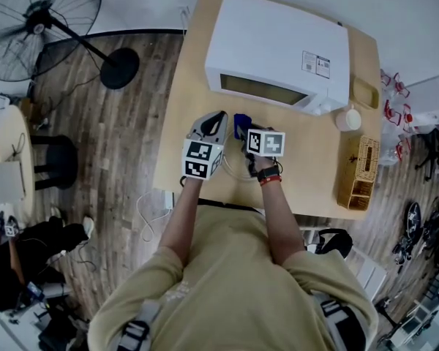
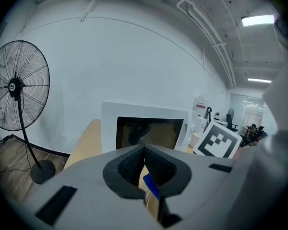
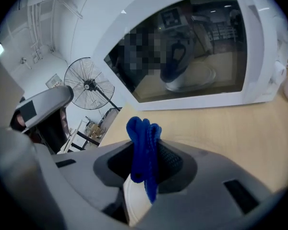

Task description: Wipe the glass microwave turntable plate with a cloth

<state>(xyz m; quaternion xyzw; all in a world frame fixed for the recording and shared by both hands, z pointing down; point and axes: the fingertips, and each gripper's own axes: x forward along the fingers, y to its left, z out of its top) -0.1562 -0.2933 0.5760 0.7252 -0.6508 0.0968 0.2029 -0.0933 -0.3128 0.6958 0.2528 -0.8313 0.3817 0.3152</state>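
My right gripper point(image 1: 241, 128) is shut on a bunched blue cloth point(image 1: 241, 124), whose folds stick up between the pads point(image 3: 169, 158) in the right gripper view point(image 3: 143, 145). Just to its left, my left gripper point(image 1: 217, 117) has its jaws shut together with nothing between them point(image 2: 144, 160). Both hover above the wooden table point(image 1: 190, 86), facing the white microwave point(image 1: 278, 50) with its door closed. A faint clear arc point(image 1: 236, 172) on the table under my hands looks like the glass plate's rim. The rest of the plate is hidden or too transparent to make out.
A white cup point(image 1: 347, 119) and a wicker box point(image 1: 358, 170) sit at the table's right side. A standing fan point(image 1: 40, 17) is on the floor to the left. The table's front edge runs just below my wrists.
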